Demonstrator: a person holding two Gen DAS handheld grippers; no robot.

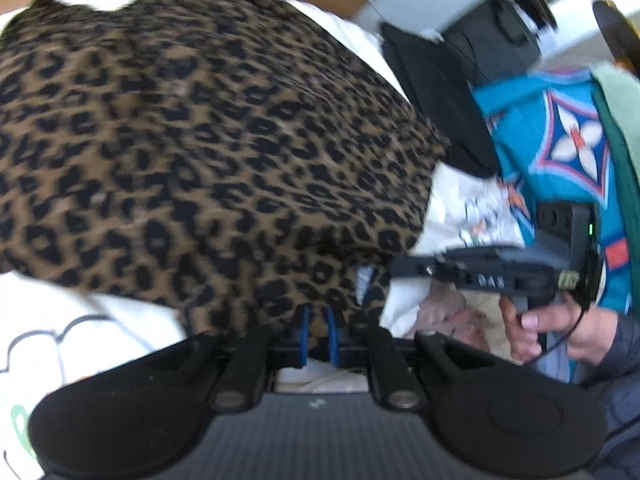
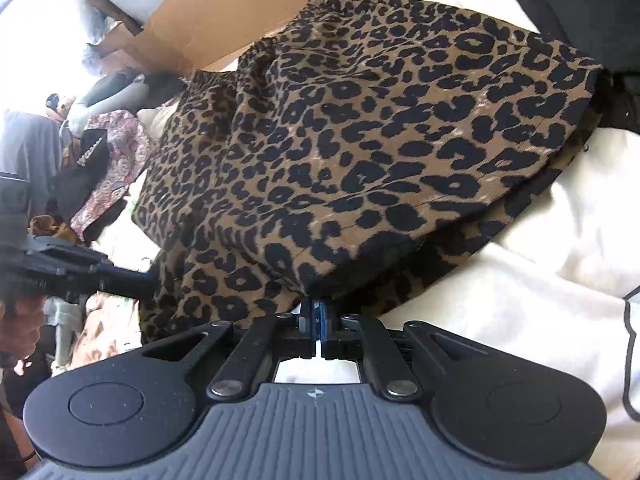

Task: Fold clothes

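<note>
A brown leopard-print garment (image 1: 208, 132) lies folded over on white bedding (image 1: 80, 320). At the bottom of the left wrist view, my left gripper (image 1: 318, 332) is shut on the garment's near edge, the cloth pinched between the blue fingertips (image 1: 304, 332). My right gripper (image 2: 318, 316) is shut on a near corner of the same garment (image 2: 360, 152), lifting an upper layer slightly above a lower one. Each gripper shows in the other's view: the right one (image 1: 394, 268) held by a hand (image 1: 560, 328), the left one (image 2: 148, 280) at the cloth's left edge.
Brown cardboard (image 2: 248, 4) stands behind the bed. A black garment (image 1: 432, 92) and a teal patterned cloth (image 1: 560, 132) lie to the right in the left wrist view. A red floral cloth (image 2: 112, 168) and other clothes pile up at the left. White bedding (image 2: 540, 280) stretches right.
</note>
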